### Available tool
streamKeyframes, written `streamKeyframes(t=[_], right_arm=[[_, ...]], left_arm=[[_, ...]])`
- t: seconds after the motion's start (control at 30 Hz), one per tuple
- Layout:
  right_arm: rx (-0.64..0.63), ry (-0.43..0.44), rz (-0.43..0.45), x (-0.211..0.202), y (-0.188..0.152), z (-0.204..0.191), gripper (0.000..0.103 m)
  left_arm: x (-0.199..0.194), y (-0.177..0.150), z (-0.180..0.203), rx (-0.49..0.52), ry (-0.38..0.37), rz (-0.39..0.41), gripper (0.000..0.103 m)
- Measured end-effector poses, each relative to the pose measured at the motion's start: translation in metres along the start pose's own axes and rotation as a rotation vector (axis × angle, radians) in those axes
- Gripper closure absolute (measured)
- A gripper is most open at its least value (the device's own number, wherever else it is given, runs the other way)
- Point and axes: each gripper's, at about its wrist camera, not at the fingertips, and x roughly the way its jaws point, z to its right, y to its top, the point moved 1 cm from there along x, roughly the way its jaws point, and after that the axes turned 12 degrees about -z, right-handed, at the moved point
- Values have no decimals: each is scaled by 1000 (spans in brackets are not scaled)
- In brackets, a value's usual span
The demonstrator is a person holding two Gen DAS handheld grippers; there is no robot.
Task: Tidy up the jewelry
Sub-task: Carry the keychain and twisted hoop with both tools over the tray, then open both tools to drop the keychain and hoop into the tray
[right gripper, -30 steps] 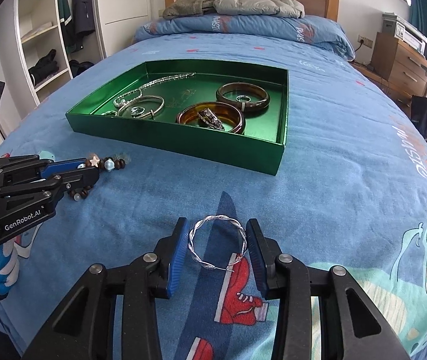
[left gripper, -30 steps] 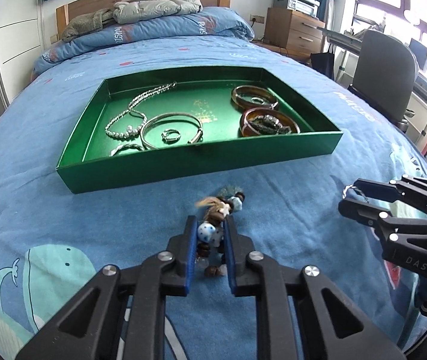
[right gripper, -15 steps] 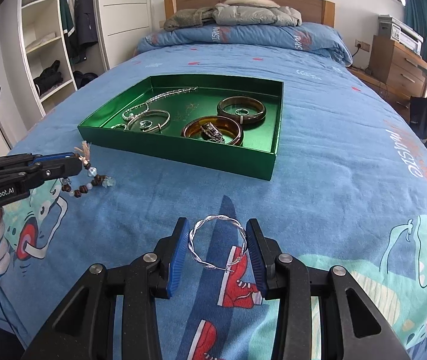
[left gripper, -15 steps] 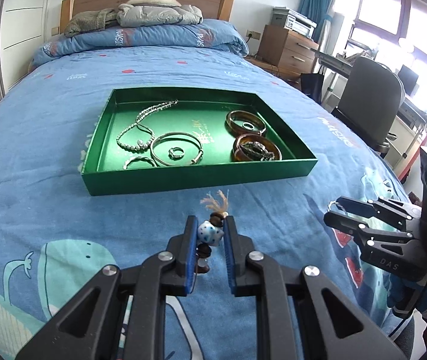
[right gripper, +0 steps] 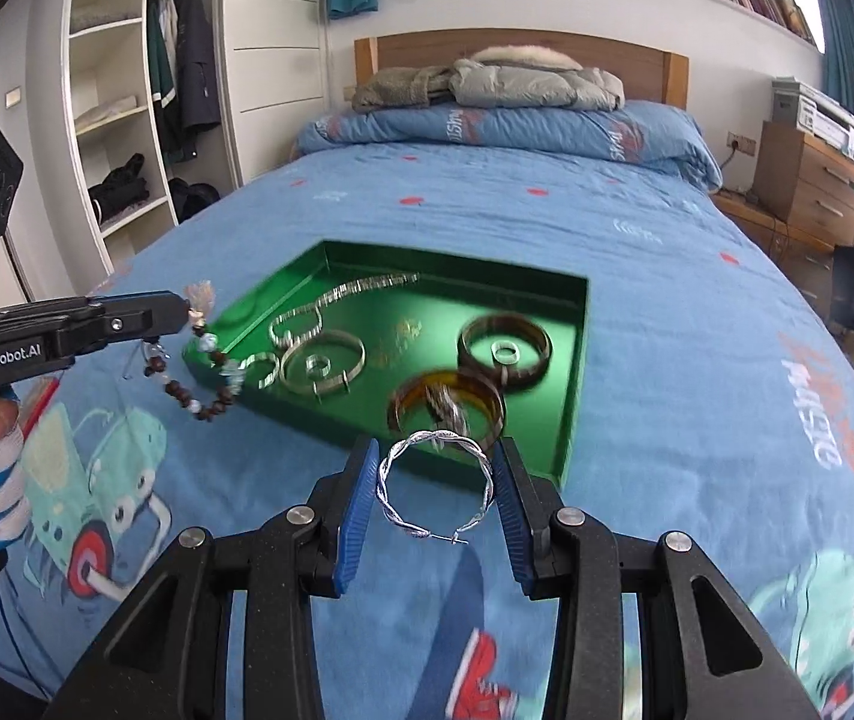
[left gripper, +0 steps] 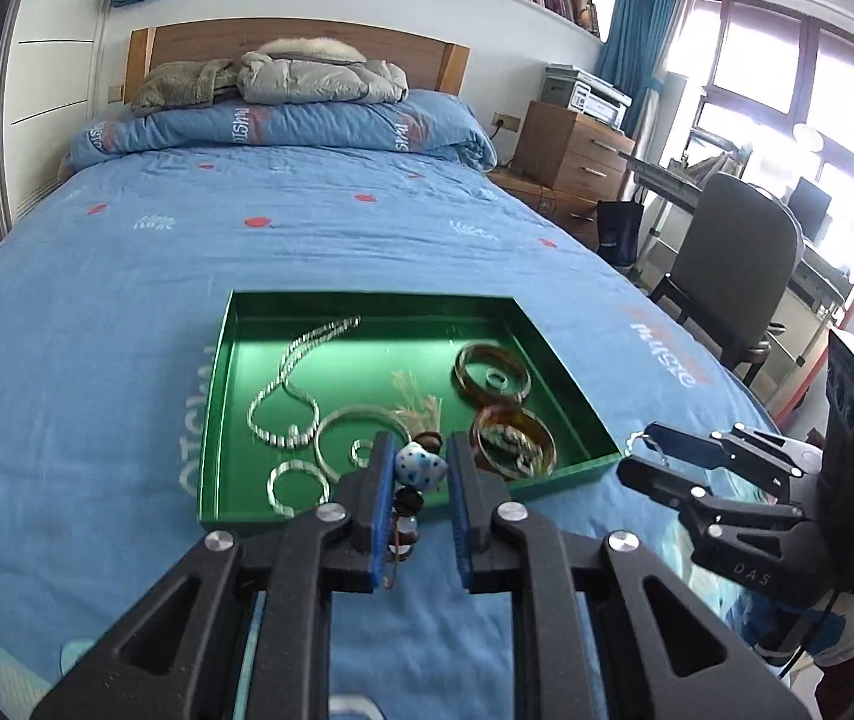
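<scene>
Left wrist view: the left gripper (left gripper: 421,468) is clenched on a beaded bracelet of dark brown and pale blue beads with a white blue-dotted bead and a tan tassel (left gripper: 420,463), held above the near edge of the shallow green rectangular tray (left gripper: 217,396) that sits on the blue cartoon-print bedspread (left gripper: 97,360). In the right wrist view the same bracelet (right gripper: 211,384) dangles clear of the bedding from the left gripper (right gripper: 178,315), just off the tray's left corner. The right gripper (right gripper: 434,495) grasps a twisted silver wire bangle (right gripper: 436,489) between its blue pads (right gripper: 358,510), raised near the tray's front wall (right gripper: 475,468). Inside the tray lie a silver chain necklace (left gripper: 292,381), a plain silver bangle (left gripper: 361,441) around a small ring, an open silver cuff (left gripper: 298,486), and two amber-brown bangles (left gripper: 492,373), the nearer one (left gripper: 512,441) holding a small silver piece.
</scene>
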Motion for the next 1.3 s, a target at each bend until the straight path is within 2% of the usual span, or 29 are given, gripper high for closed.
streamKeyframes(t=[0.1, 0.27, 0.5, 0.67, 0.77, 1.0, 1.1, 1.3], right_arm=[[-14, 18, -4, 16, 30, -2, 64], [-11, 70, -57, 58, 79, -2, 64], [-15, 90, -169, 121, 112, -5, 64], [-33, 64, -267, 159, 118, -7, 64], [-62, 42, -307, 168, 114, -10, 64], [-108, 5, -316, 168, 108, -17, 63], [-119, -13, -322, 167, 107, -17, 56], [-106, -11, -297, 149, 109, -18, 51]], left_arm=[[17, 27, -9, -30, 1, -24, 87], [56, 68, -33, -102, 2, -85, 87], [106, 96, -54, -159, 28, -166, 87], [137, 91, -66, -185, 58, -237, 87], [147, 83, -70, -186, 80, -264, 87], [157, 74, -82, -231, 114, -289, 86], [153, 74, -84, -237, 103, -293, 85], [123, 77, -78, -217, 116, -251, 74]])
